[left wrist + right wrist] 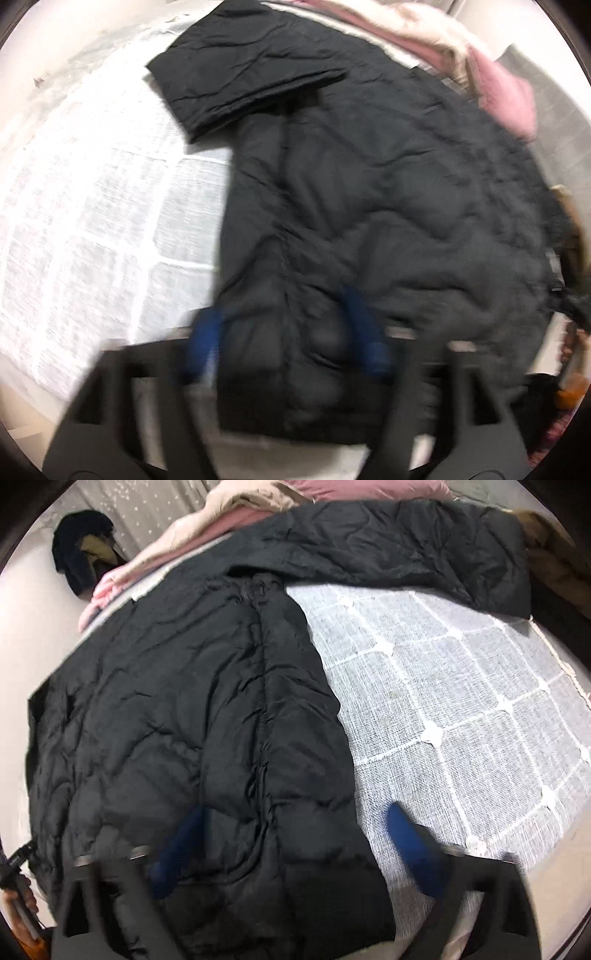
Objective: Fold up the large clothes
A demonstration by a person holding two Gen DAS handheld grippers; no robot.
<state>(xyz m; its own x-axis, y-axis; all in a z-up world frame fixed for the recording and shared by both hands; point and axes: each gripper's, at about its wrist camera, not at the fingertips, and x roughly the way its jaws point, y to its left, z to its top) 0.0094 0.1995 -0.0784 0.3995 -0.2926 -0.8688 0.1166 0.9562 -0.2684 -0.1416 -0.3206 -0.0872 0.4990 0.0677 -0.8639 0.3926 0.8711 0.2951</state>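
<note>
Right wrist view, right gripper (291,849) jaws apart astride black jacket (192,709) hem edge, bare bedspread (461,701) alongside, left gripper (284,332) likewise.

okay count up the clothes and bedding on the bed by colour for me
Black: 1, the puffer jacket
Pink: 1, the blanket
Cream: 1, the fleece
White: 1, the grid-patterned bedspread
Total: 4

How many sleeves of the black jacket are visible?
2. One sleeve spreads toward the far left of the black jacket in the left wrist view. The other sleeve spreads toward the far right in the right wrist view.
</note>
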